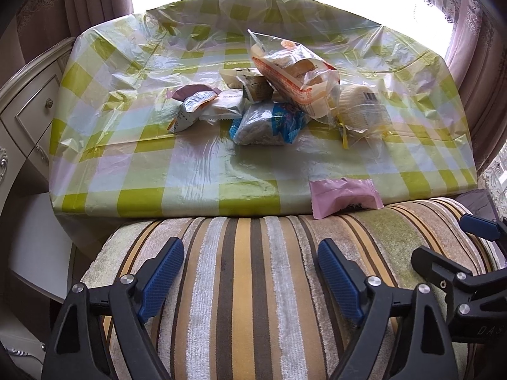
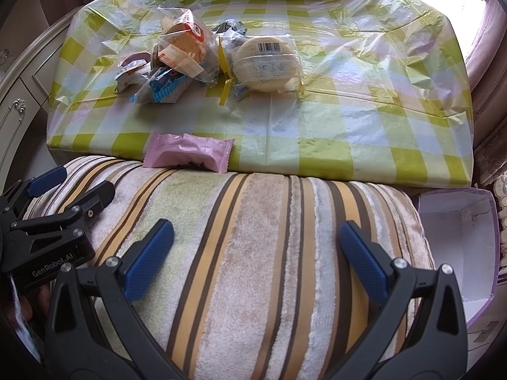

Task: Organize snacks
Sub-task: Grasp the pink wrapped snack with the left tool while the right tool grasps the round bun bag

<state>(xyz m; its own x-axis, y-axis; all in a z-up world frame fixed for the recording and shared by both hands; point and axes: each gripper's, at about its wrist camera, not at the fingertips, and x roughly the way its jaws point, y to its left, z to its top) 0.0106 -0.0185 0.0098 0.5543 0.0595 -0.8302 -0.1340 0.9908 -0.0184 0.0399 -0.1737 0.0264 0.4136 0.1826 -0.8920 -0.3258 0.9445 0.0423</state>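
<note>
So both grippers are just parked over the striped cushion (image 2: 253,253) right now, left gripper (image 1: 250,272) and right gripper (image 2: 256,253) each with jaws spread wide and nothing in them. The snacks are mostly heaped mid-worktop (image 1: 111,171) on that green checked plastic cover: a bread bag (image 1: 294,72) leaning on top, a blue packet (image 1: 269,123) in front, a round wrapped bun (image 2: 266,63) to the right. One pink packet (image 2: 190,153) sits alone on the near edge, half overhanging the cushion. There's an open purple box (image 2: 459,237) down on the right, probably where stuff goes. If it were me I'd take the pink one first with the right gripper, pinch it across the flat middle, not the crimped ends, and go gently because the plastic cover looks slippery.
</note>
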